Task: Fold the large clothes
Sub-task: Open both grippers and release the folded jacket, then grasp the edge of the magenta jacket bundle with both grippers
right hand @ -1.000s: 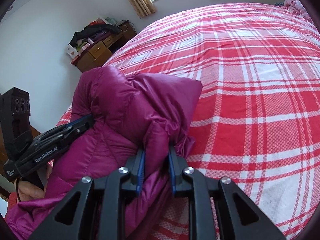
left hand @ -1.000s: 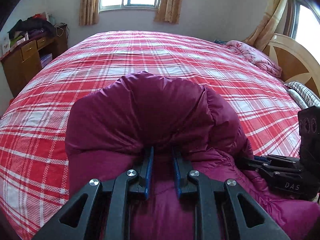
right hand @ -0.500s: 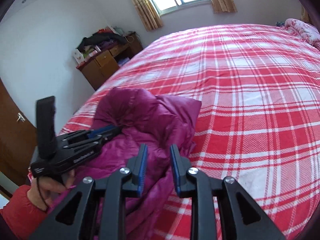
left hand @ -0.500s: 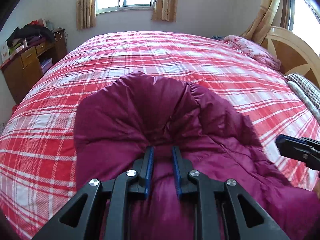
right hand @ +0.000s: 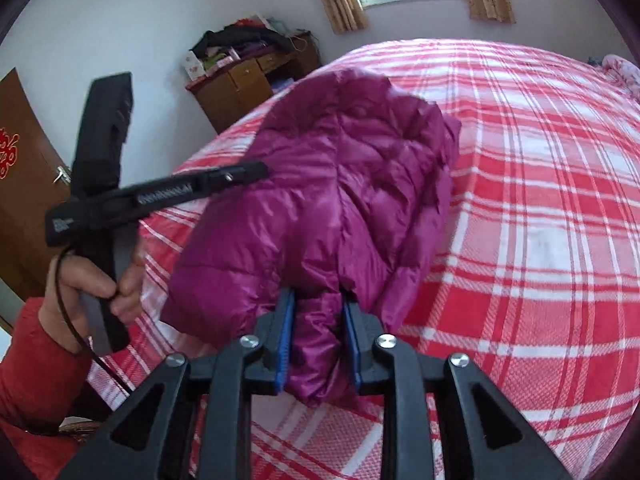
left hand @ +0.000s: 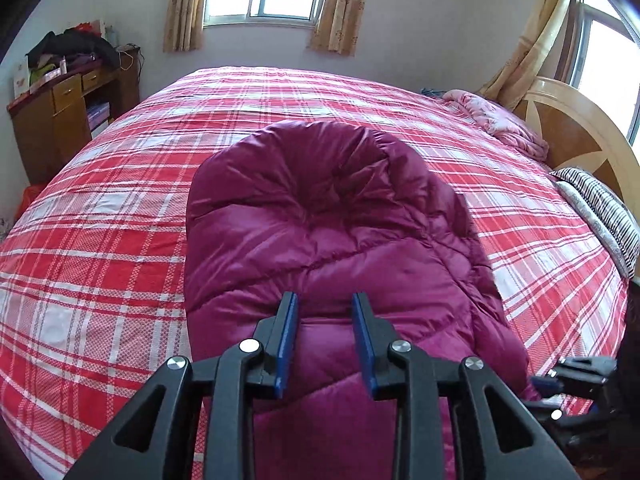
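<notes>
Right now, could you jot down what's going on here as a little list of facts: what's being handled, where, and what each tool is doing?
item: purple puffy jacket
surface: bed with a red plaid cover
left gripper: jaws open, above the jacket, gripping nothing
right gripper: jaws shut on a bunched fold of the jacket
jacket state: partly folded, one end lifted off the bed
nearby: wooden dresser, pink blanket
</notes>
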The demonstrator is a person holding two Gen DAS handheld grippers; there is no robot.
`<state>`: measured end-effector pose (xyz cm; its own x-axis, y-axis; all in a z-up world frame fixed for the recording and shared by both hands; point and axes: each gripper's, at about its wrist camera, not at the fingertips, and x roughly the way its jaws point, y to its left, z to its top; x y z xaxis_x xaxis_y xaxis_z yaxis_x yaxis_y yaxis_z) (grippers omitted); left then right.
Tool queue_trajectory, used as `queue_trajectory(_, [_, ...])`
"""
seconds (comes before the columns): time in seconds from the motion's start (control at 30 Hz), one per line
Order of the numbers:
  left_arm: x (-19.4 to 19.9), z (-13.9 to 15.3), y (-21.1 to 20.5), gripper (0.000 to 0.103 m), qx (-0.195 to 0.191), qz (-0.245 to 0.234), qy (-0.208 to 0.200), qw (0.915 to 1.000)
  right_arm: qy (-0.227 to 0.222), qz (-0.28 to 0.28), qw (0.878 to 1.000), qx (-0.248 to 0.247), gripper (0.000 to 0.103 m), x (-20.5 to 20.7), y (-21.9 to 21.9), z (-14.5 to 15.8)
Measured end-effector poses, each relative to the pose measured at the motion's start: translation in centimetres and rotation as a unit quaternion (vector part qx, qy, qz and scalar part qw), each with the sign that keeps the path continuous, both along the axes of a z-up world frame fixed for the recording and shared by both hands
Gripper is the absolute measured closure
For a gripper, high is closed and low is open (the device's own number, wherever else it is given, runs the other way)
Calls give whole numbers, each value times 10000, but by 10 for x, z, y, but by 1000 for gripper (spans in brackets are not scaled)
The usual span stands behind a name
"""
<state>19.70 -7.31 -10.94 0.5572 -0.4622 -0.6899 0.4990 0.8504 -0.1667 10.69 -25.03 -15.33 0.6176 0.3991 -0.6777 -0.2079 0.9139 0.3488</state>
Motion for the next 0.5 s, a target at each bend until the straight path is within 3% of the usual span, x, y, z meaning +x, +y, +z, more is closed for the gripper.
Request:
queue_trajectory(0.13, [5,-8,-18,74,94,-1,-54,9999,326,-287,9967,680,79,0,-20,-32])
queue_trajectory(0.27, [2,-10,-23,74,308,0,-197,9993,410,-250,9977,484,80,1,-20,-29])
queue_trajectory(0.37, [1,1,-6,74,36,-64,-10,10000,354,-64,9989,285,80,-4,-26,-2])
queue_trajectory(0.5, [11,23,26,70,-421,291,0,9987,-345,-166,9992,148,77,-2,-51,56])
